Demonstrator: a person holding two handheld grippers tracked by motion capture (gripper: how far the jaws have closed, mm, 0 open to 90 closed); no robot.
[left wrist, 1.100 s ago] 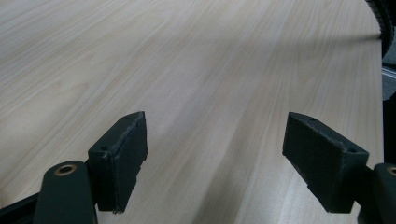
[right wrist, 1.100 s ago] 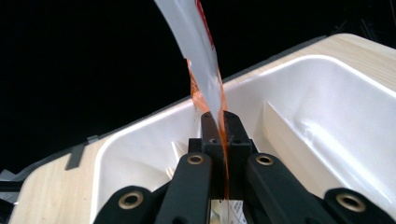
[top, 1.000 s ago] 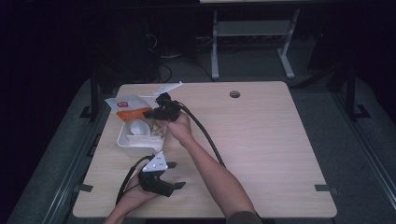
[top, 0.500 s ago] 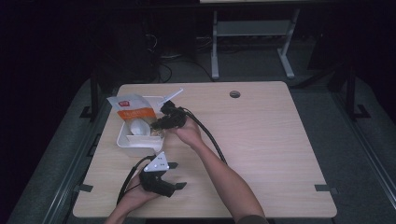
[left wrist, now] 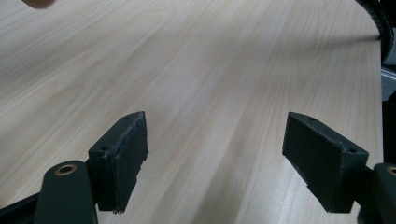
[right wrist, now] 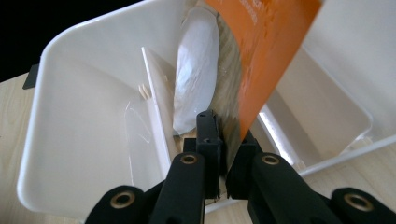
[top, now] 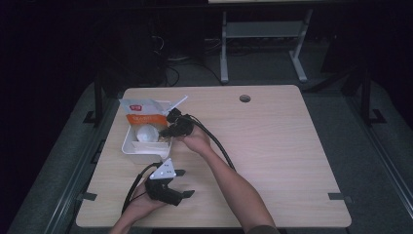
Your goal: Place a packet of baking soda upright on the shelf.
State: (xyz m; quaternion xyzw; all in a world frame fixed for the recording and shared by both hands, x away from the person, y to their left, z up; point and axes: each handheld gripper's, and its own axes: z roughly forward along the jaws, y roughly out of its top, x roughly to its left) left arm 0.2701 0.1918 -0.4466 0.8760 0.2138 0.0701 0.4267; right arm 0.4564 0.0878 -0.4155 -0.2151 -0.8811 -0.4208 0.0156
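A white divided tray [top: 127,146] stands at the table's left. In it are an orange packet [top: 141,117] and a white oval pouch [top: 146,132]. My right gripper [top: 165,130] reaches over the tray's right rim. In the right gripper view its jaws [right wrist: 225,135] have just been closing and are now shut on the lower edge of the orange packet [right wrist: 266,46], which stands beside the white pouch [right wrist: 196,70]. My left gripper [top: 185,183] rests near the front edge, open, with bare wood between its jaws [left wrist: 215,158].
A white stick-like utensil [top: 178,103] pokes out over the tray's far right corner. The right gripper's black cable [top: 219,146] runs along the forearm. A round grommet hole [top: 245,98] sits at the back. The tray's inner divider [right wrist: 156,107] lies left of the jaws.
The right gripper has slid a little nearer along the tray's right rim, and the orange packet has shifted with it. The left gripper has stayed put.
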